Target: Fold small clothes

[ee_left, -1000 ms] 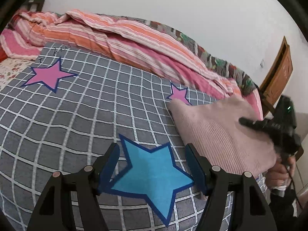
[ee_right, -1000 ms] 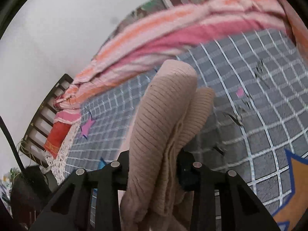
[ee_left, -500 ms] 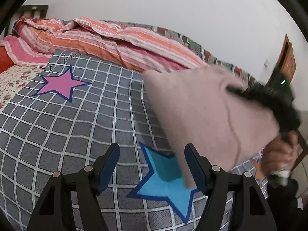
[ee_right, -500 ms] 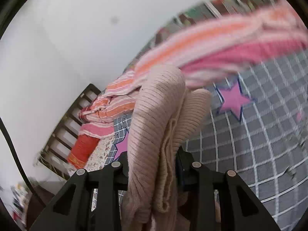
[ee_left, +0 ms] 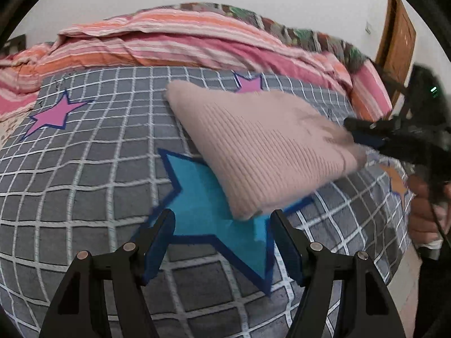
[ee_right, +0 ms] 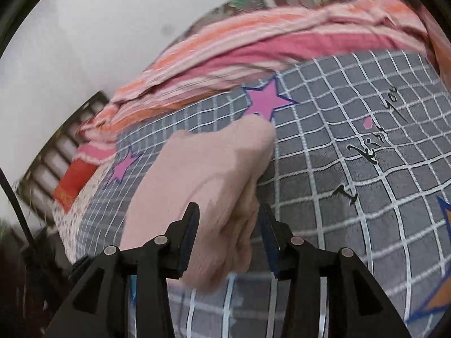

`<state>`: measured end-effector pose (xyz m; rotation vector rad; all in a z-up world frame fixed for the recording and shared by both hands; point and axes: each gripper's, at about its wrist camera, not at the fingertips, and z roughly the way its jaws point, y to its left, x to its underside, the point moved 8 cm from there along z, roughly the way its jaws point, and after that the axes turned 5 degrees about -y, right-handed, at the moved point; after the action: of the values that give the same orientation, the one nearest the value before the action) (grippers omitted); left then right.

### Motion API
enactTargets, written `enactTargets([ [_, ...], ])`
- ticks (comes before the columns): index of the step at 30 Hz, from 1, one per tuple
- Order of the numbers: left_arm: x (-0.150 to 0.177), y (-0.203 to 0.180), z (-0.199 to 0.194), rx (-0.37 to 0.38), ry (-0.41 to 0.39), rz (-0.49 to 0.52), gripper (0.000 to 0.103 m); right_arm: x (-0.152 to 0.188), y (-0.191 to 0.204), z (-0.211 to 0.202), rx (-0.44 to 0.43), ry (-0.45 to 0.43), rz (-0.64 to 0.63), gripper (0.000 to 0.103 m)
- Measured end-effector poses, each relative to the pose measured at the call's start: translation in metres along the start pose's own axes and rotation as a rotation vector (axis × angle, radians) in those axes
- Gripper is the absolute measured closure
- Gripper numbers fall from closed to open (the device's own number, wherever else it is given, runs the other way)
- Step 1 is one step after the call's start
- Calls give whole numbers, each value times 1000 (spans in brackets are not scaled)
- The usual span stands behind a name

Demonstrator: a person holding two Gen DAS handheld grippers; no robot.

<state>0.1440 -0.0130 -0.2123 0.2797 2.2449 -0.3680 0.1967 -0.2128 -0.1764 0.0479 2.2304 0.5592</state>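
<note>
A folded pink ribbed knit garment point(ee_left: 262, 146) lies on the grey checked bed cover point(ee_left: 84, 183), its near corner over a blue star print point(ee_left: 203, 194). My right gripper point(ee_left: 363, 135) is at the garment's right edge. In the right wrist view the garment point(ee_right: 203, 174) bulges between the right gripper point(ee_right: 228, 217) fingers. The jaws are opening, and a thin dark gap shows at the right pad. My left gripper point(ee_left: 222, 225) hovers open and empty over the blue star, just short of the garment's near corner.
A rumpled pink and orange striped quilt point(ee_left: 169, 39) runs along the far side of the bed by the white wall. A wooden door point(ee_left: 397, 39) stands at the right. A slatted headboard point(ee_right: 70, 140) is at the bed's end. A hand point(ee_left: 425, 219) holds the right gripper.
The garment, hanging lifted from the right gripper half a second ago, has come down onto the bed cover. The right jaws stand wider. The left gripper shifted and rolled, staying open.
</note>
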Motion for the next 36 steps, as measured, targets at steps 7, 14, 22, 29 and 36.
enactTargets([
  [7, -12, -17, 5, -31, -24, 22, 87, 15, 5, 16, 33, 33, -7, 86],
  [14, -10, 6, 2, 12, -29, -101, 91, 17, -12, 12, 32, -24, 13, 98],
  [22, -1, 12, -16, 0, -35, -102, 73, 6, -4, 8, 42, -30, -39, 59],
  [29, -18, 36, -37, -14, -100, -179, 46, -20, -4, 51, 92, 16, -37, 84],
  [36, -62, 31, -11, -14, -126, -172, 46, -23, -11, 46, 84, -25, -100, 90],
])
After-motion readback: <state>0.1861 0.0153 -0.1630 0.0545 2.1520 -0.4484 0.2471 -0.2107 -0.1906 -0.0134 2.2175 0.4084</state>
